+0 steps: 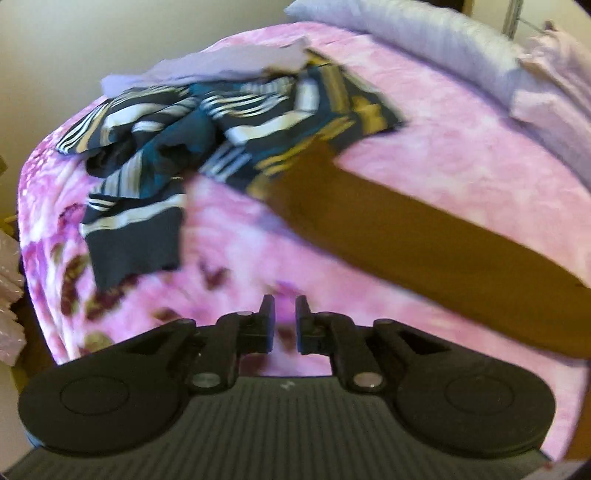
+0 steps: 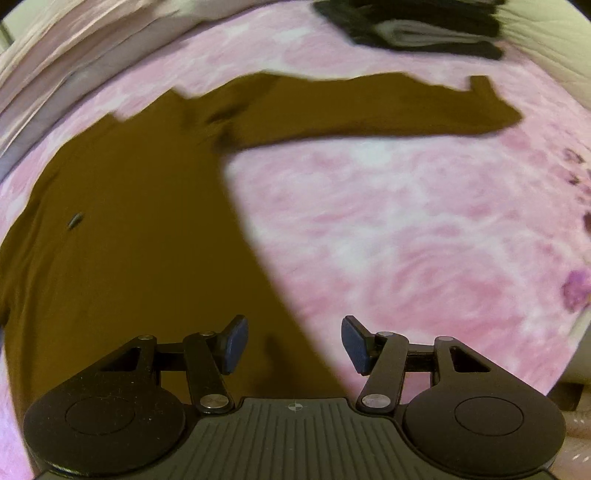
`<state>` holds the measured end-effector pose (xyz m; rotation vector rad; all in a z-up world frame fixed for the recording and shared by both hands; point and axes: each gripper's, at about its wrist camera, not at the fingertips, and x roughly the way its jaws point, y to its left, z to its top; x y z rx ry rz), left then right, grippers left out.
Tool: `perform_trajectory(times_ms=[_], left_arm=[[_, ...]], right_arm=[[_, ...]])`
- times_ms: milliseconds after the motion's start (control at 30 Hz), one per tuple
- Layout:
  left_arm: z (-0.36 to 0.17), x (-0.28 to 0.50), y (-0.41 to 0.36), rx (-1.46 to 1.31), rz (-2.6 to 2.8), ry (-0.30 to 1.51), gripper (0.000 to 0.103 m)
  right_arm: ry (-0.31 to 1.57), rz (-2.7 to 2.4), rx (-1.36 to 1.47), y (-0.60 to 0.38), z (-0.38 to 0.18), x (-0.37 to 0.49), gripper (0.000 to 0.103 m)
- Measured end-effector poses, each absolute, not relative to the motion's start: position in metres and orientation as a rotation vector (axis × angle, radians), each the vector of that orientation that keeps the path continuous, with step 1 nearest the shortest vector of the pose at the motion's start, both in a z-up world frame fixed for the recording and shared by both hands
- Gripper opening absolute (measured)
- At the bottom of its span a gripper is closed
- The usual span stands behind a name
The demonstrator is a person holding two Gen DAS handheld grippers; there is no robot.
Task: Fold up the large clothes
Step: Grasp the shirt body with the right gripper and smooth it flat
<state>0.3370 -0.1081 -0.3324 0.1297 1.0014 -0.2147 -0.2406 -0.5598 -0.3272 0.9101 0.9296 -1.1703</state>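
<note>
Item: brown long-sleeved garment [image 2: 122,229], lying spread flat on the bed [image 2: 388,240], pink floral cover beneath; one sleeve [image 2: 369,107] stretching out sideways from the body, cuff end pointing toward a dark folded stack [image 2: 424,33] at the far edge of the bed.

Same garment in the left view: a long brown band [image 1: 424,243] running across the cover, far end touching or just overlapping a crumpled striped navy garment [image 1: 207,122], blur making it hard to say which. Lilac pillow [image 1: 424,40] lying beyond the brown garment, at the head of the bed.

Left tongs [image 1: 284,321]: hovering over bare cover just beside the brown garment, tips nearly together with a narrow slit between them, nothing clamped.

Right tongs [image 2: 295,343]: standing wide apart, empty, hanging over the near side edge of the brown garment where cloth meets cover.

Step in hand, as judged: laying-out done or nearly so, first fold not yet begun; both tongs positioning for a grasp.

Next move, as judged: closing the right tongs on the garment's side edge; parting the left tongs and bringing them onto brown cloth; then carrying sleeve or side inward over the body, keeping clear of the striped navy garment.
</note>
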Motion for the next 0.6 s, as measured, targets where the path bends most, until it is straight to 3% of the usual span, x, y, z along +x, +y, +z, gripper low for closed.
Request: perform_trajectory(times_ms=[333,600], left_arm=[[-0.302,0.208,-0.252,0.134,-0.393,0.953,0.024],[-0.310,0.120,-0.341,0.153,-0.508,1.001,0.027]], right_arm=[[0.700,-1.356,0.870,-0.701,-0.305,-0.403,0.053],[0.286,-1.411,1.313,-0.794,-0.371,-0.513,0.053]])
